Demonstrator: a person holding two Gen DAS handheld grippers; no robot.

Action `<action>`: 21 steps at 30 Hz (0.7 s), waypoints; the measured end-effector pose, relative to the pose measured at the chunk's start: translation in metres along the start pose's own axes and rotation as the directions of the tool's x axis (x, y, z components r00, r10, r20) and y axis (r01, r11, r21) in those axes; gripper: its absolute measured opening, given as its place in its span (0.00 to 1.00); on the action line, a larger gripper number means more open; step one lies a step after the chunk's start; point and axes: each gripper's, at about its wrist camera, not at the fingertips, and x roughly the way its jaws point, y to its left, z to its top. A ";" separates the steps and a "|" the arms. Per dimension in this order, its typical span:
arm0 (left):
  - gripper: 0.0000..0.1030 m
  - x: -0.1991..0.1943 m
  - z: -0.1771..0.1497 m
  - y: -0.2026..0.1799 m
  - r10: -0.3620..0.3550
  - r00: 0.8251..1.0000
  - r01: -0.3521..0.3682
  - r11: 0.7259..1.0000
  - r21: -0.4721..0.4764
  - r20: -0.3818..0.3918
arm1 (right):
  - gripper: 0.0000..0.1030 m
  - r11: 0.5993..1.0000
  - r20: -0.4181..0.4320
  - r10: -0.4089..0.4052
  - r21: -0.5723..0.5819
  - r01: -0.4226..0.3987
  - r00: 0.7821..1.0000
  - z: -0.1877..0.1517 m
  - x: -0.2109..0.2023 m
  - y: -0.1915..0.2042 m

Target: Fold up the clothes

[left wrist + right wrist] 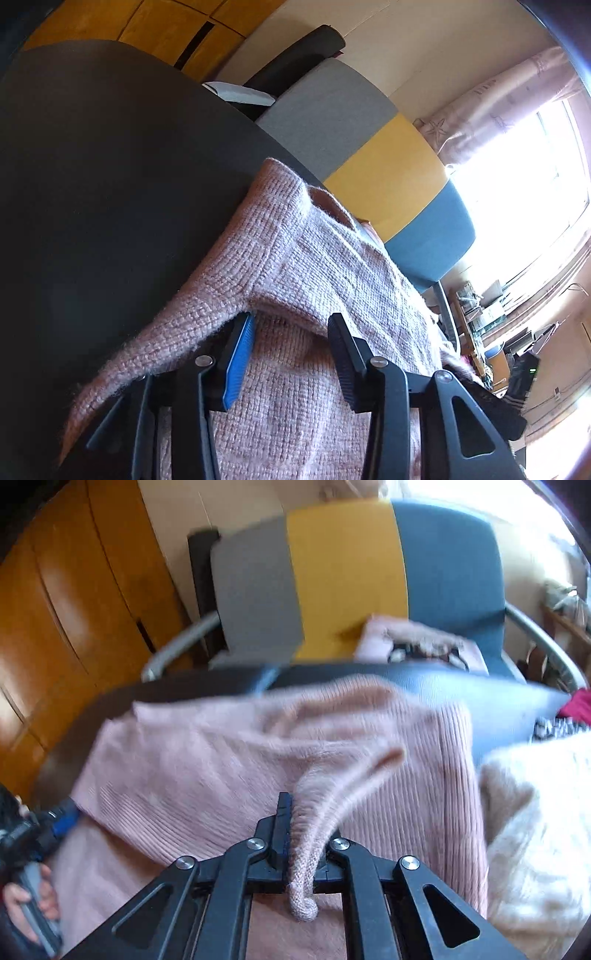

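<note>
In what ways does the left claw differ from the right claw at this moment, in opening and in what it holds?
The left claw stands open with a clear gap above the pink knit sweater; the right claw is shut on a bunched fold of that sweater. The left claw's fingers press on nothing; through the right claw a roll of knit pokes out behind. Both are black and point down at the same sweater on the dark table.

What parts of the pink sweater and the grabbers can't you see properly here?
- Left wrist view: pink sweater runs off the bottom edge; gripper arms cover part of it.
- Right wrist view: motion blur smears the sweater's weave; the right gripper hides the pinched fold's inside.
- Right wrist view: clothes on the chair too blurred to identify.
</note>
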 end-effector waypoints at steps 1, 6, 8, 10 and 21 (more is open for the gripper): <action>0.40 -0.004 0.000 -0.001 0.008 1.000 -0.008 1.000 -0.001 -0.012 | 0.16 0.999 0.000 0.012 0.035 -0.012 1.000 -0.004 -0.001 -0.006; 0.42 -0.032 0.018 -0.028 -0.001 1.000 -0.001 0.998 0.069 0.030 | 0.46 0.990 0.054 -0.028 0.143 0.020 0.998 -0.013 -0.025 -0.023; 0.44 -0.036 0.029 -0.041 -0.019 0.998 0.012 0.994 0.108 0.064 | 0.48 0.987 0.091 -0.072 0.151 0.058 0.993 -0.011 -0.039 -0.025; 0.44 -0.028 0.041 -0.057 -0.013 0.997 0.000 0.988 0.156 0.082 | 0.50 0.987 0.141 -0.087 0.146 0.066 0.986 -0.007 -0.053 -0.020; 0.45 0.080 0.072 -0.107 0.216 0.975 -0.219 0.877 0.427 0.055 | 0.56 0.990 0.063 -0.030 -0.135 0.039 0.998 0.025 0.006 0.053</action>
